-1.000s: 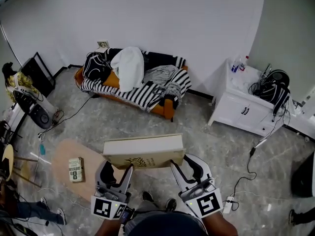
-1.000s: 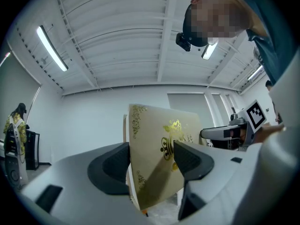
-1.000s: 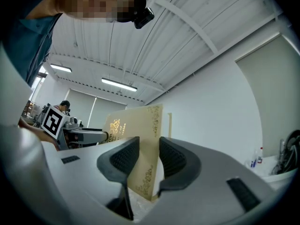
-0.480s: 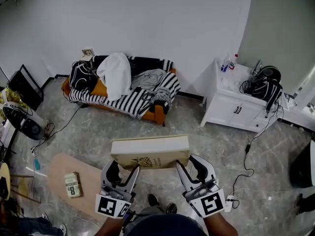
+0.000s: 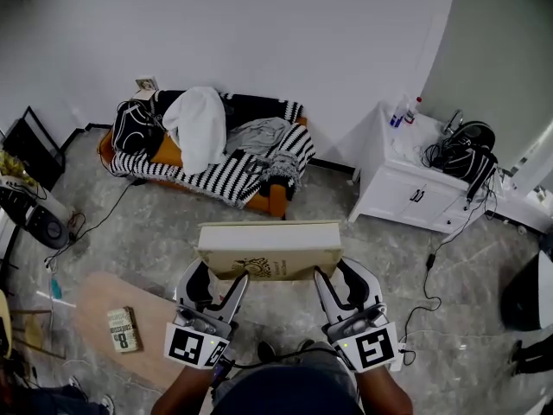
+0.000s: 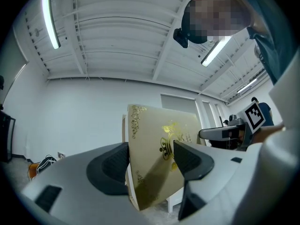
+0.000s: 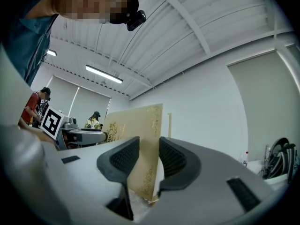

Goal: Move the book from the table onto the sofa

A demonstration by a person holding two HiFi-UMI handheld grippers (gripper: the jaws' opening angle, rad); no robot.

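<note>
— Walking on has pushed the wooden table (image 5: 91,309) further into the lower left of the head view than a second ago. The big cream book (image 5: 270,249) rides a touch higher at centre, off the table and over bare floor.
— Who's carrying it?
— Both of mine. My left gripper (image 5: 220,282) clamps its near left end and my right gripper (image 5: 333,277) its near right end. Each gripper view shows the gilt cover pinched between the pads.
— And the sofa (image 5: 268,199)?
— Upper left, well apart from the book, and heaped with a striped blanket (image 5: 216,175), a white garment (image 5: 200,119) and a dark bag (image 5: 131,126).
— So what matters now?
— As I judge it, I keep both grips firm and level with each other so the book doesn't twist. I steer toward the upper left, away from the white cabinet (image 5: 406,201) at right. Before letting go I pick the flattest patch, probably on the striped blanket.
</note>
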